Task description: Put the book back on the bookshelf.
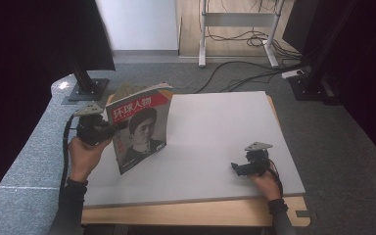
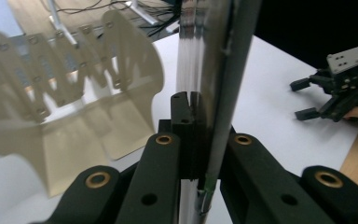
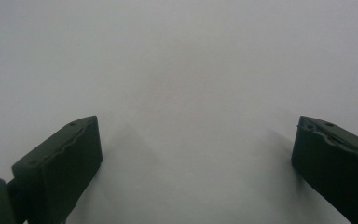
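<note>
At the nine o'clock side of the table (image 1: 215,147), in the high view, my left gripper (image 1: 111,128) holds the magazine (image 1: 141,128) upright by its left edge, the cover turned toward me and its lower corner close to or on the white surface. A beige slotted rack (image 1: 127,90) stands just behind it, at about eleven o'clock. My right gripper (image 1: 239,168) lies over at four o'clock, well apart from the magazine.

In the left gripper view, my jaws are clamped together on the magazine (image 2: 214,93), seen edge-on as a thin glossy sheaf running up past twelve o'clock. The rack (image 2: 74,93) sits at ten o'clock and the other gripper (image 2: 328,95) at three o'clock.

In the right gripper view, my right gripper (image 3: 196,158) has its jaws spread wide over bare table (image 3: 177,70), with nothing between them.

I judge the magazine light but floppy and slick: held by one edge it will sag and could slide out. Gripping near the spine, where it is stiffest, should serve best.
</note>
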A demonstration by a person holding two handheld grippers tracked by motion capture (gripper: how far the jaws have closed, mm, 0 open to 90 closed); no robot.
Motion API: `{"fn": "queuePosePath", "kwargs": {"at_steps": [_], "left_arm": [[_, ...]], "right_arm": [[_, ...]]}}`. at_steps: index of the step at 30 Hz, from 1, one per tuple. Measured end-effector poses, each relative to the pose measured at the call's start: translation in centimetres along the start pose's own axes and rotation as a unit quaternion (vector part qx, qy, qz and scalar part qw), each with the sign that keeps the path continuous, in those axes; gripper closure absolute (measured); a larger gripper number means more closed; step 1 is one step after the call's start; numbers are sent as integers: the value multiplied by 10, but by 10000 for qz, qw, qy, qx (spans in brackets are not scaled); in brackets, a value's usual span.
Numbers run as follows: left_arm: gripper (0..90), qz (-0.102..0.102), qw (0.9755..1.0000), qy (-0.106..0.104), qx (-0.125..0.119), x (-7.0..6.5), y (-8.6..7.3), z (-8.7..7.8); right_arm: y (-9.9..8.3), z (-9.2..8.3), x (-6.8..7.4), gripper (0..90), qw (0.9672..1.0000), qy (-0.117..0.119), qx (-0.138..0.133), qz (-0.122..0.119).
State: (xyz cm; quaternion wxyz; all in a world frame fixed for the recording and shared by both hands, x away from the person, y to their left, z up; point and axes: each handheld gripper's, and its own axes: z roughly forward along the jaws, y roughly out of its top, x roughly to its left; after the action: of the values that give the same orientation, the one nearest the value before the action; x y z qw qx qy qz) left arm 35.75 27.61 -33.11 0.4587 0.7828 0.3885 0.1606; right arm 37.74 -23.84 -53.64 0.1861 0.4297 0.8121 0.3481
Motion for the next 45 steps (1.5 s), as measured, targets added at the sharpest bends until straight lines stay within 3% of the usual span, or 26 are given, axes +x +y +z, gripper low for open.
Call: {"fn": "queuePosePath", "kwargs": {"at_steps": [8,15,25,36,45], "left_arm": [[871,-237,9990,380,-58,18,-8,-23],[871,-402,9970,654,-52,34,-8,-33],[870,-690,9915,1091,-153,53,-5,-44],[871,-921,9877,1237,-248,70,6,-26],[870,-880,9833,1519,-474,75,11,1]], "right_arm": [[0,0,0,12,10000,-5,-4,-7],[0,0,0,10,10000,15,-2,2],[0,0,0,10,10000,17,-1,22],[0,0,0,10,10000,21,-1,18],[0,0,0,10,10000,18,-2,29]]}}
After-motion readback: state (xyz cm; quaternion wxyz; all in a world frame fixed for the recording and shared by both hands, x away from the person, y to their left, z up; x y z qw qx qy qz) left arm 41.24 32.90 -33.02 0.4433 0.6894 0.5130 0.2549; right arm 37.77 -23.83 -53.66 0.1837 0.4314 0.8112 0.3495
